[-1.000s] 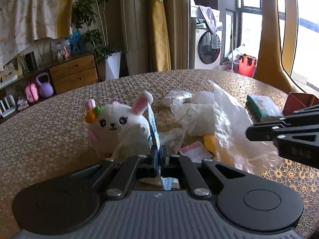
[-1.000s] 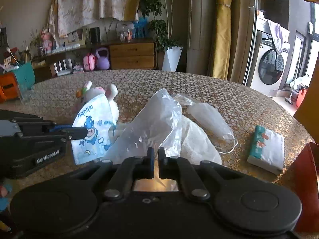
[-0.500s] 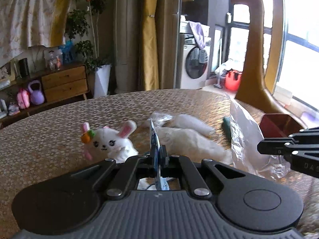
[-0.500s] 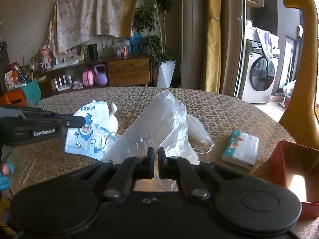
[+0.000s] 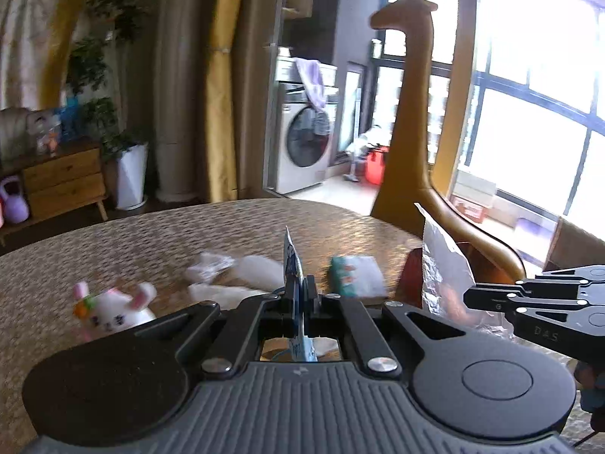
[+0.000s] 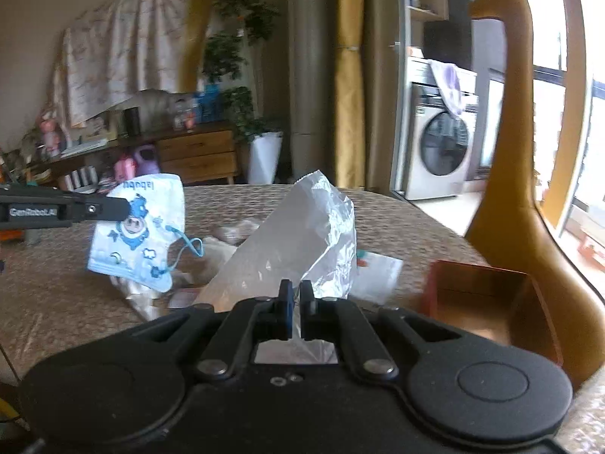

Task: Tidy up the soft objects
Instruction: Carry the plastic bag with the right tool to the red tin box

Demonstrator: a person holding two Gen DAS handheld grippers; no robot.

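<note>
My left gripper (image 5: 301, 291) is shut on a blue-and-white cartoon face mask (image 5: 293, 265), held edge-on above the table; the mask (image 6: 140, 234) hangs flat in the right wrist view from the left gripper (image 6: 126, 208). My right gripper (image 6: 297, 295) is shut on a clear plastic bag (image 6: 302, 238), lifted upright; the bag (image 5: 444, 265) and right gripper (image 5: 469, 297) show at the right of the left wrist view. A white bunny plush (image 5: 113, 310) and white masks (image 5: 242, 276) lie on the table.
A round table with a gold lace cloth (image 5: 113, 249) carries a tissue pack (image 5: 355, 276) and a brown open box (image 6: 487, 299) at the right. A tall giraffe figure (image 6: 506, 151) stands beyond the table's right edge.
Both grippers have risen and swung to the right, carrying the mask and the bag. The bunny and white masks now sit lower and further left in view.
</note>
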